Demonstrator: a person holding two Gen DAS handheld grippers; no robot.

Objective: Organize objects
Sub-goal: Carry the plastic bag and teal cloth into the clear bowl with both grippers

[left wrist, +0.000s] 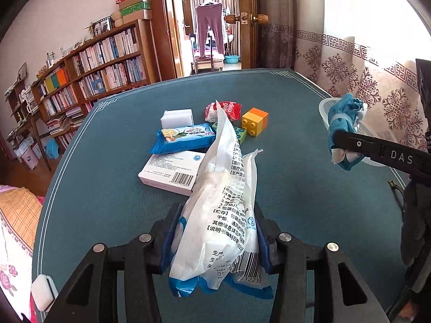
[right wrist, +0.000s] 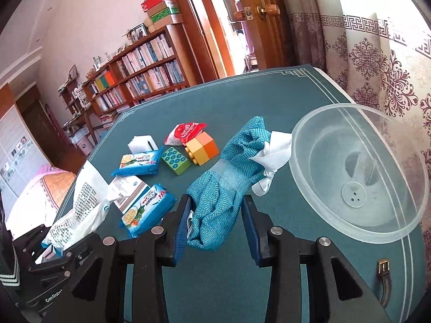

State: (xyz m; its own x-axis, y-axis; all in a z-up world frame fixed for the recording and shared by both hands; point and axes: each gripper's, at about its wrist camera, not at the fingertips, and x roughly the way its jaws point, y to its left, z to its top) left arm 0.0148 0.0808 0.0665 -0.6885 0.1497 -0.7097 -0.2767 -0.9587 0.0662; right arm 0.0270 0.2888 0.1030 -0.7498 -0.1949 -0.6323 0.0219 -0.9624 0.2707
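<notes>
My left gripper is shut on a white plastic bag with black print, held above the teal table. My right gripper is shut on a teal cloth bundle with a white ribbon, held just left of a clear plastic bowl. The cloth also shows in the left wrist view. On the table lie a white box, blue wipe packs, a red packet, an orange-yellow block, a green block and a white sponge.
A bookshelf stands beyond the table's left side. A patterned curtain hangs on the right. An open doorway is at the back. A bed lies at the left. A buckle strap lies on the table's right edge.
</notes>
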